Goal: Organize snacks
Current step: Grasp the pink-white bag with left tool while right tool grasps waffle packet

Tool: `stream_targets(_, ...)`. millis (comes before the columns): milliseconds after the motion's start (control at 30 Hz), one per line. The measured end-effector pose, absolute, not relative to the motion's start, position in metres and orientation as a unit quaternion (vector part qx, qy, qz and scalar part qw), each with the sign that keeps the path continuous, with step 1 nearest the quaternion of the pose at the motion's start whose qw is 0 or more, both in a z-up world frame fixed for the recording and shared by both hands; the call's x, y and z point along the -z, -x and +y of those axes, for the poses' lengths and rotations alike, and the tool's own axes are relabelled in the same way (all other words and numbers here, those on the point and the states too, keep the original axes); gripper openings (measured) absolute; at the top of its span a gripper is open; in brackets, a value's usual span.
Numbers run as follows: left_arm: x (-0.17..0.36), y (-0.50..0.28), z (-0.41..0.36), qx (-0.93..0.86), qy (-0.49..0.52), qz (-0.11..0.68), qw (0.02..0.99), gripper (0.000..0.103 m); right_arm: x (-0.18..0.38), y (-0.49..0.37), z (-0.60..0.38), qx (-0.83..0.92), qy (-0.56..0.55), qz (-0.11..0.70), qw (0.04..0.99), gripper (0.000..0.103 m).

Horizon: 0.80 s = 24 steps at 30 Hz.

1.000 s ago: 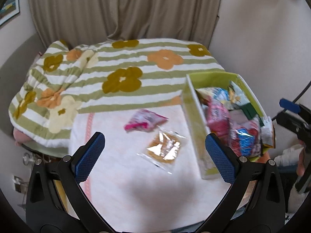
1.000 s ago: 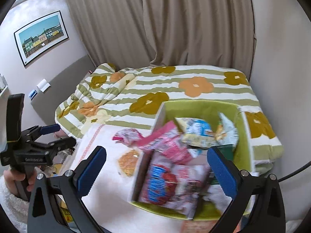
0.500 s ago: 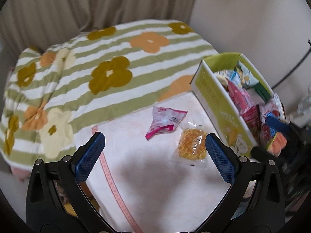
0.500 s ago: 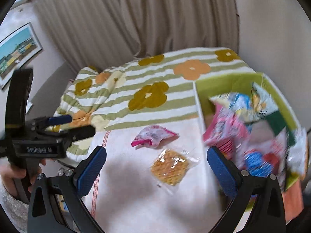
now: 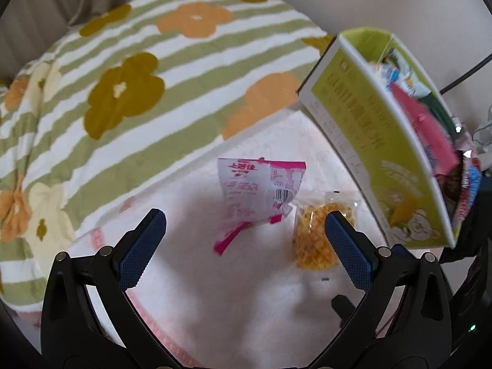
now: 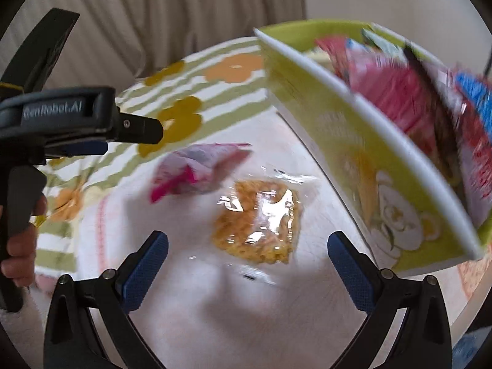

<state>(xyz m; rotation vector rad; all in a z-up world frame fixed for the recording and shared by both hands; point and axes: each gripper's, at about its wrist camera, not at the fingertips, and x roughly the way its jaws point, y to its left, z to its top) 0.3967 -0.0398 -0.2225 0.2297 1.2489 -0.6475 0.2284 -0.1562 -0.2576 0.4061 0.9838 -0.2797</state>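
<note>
Two loose snacks lie on a white cloth: a pink-and-white packet (image 5: 255,190) (image 6: 200,169) and a clear bag of yellow crackers (image 5: 316,236) (image 6: 258,218). My left gripper (image 5: 243,246) hangs open just above and short of the pink packet, its right finger over the cracker bag's edge. My right gripper (image 6: 246,267) is open too, low over the cracker bag, holding nothing. A lime-green box (image 5: 375,141) (image 6: 353,160) packed with several snack packets stands to the right of both.
The white cloth (image 5: 230,301) lies on a bed with a green-striped flowered blanket (image 5: 129,70). A curtain (image 6: 169,15) hangs behind. In the right wrist view the left gripper's body (image 6: 61,117) and the hand (image 6: 18,246) on it fill the left side.
Both grippers dropped lower and closer to the two loose snacks. The right one swung left from the box to above the cracker bag. Both stayed open.
</note>
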Motion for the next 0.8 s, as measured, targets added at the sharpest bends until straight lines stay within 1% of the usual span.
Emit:
stream_targets(200,0.266,-0.405,-0.066,0.307,-0.124,0.594,0.733,0.102,0.290,-0.238,-0.165,0.170,-0.212,0.465,0.843,0.103)
stream_targets(267,0.277,-0.407,-0.070,0.304,-0.131,0.597,0.731,0.100,0.296,-0.241,-0.168,0.169,-0.226,0.467,0.838,0.103)
stream_targets(333,0.286,-0.410,-0.070,0.300,-0.127,0.604,0.727,0.092,0.300,-0.244,-0.168,0.166,-0.233,0.472,0.834,0.103)
stream_targets(400,0.292,-0.412,-0.069,0.299,-0.118,0.612,0.723,0.086,0.302,-0.247,-0.167,0.166,-0.234,0.476,0.831,0.103)
stream_targets(500,0.298,-0.414,-0.069,0.301,-0.111,0.617,0.719,0.073,0.307,-0.251,-0.169,0.169,-0.239,0.480,0.827,0.103)
stream_targets(533,0.297,-0.413,-0.069,0.302,-0.121,0.608,0.724,0.064,0.307,-0.252,-0.169,0.169,-0.240,0.481,0.826,0.103)
stream_targets(600,0.296,-0.413,-0.069,0.306,-0.126,0.603,0.726,0.063,0.310,-0.253,-0.166,0.166,-0.238,0.486,0.824,0.103)
stream_targets(733,0.291,-0.416,-0.060,0.311,-0.110,0.598,0.731,0.055,0.308,-0.262,-0.162,0.164,-0.224,0.489,0.827,0.103)
stream_targets(800,0.288,-0.416,-0.057,0.308,-0.110,0.595,0.734,0.054,0.308,-0.264,-0.160,0.164,-0.220,0.489,0.828,0.103)
